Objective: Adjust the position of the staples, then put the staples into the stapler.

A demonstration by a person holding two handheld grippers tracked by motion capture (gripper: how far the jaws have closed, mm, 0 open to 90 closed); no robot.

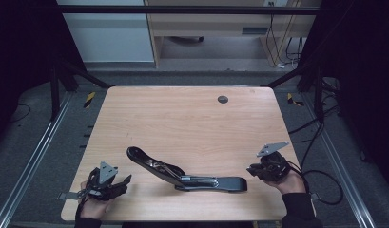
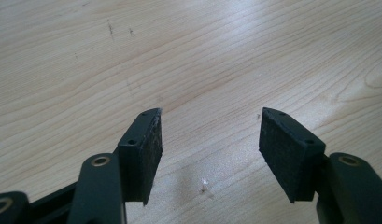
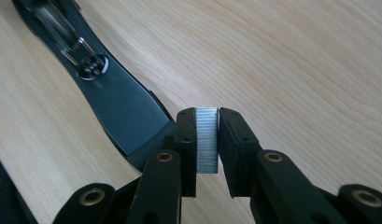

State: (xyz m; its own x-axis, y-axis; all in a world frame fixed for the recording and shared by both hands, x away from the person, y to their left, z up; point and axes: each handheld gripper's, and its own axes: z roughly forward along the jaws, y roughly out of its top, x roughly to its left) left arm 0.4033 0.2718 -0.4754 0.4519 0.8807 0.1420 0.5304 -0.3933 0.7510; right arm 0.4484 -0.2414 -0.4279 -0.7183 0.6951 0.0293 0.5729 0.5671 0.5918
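Observation:
A black stapler (image 1: 211,183) lies hinged wide open near the front middle of the wooden table (image 1: 182,118), one arm angled up to the left. Its shiny staple channel and flat black end (image 3: 118,107) appear in the right gripper view, just left of my jaws. My right gripper (image 1: 253,170), a little above the table beside the stapler's right end, is shut on a silver strip of staples (image 3: 207,140) held upright between the pads. At the front left corner, my left gripper (image 1: 125,183) rests open, with bare wood between its pads (image 2: 146,149).
A small dark round grommet (image 1: 222,99) sits in the tabletop near the far edge. Metal rails (image 1: 35,156) run along the floor on both sides. Cables (image 1: 320,180) trail off the right edge near my right hand.

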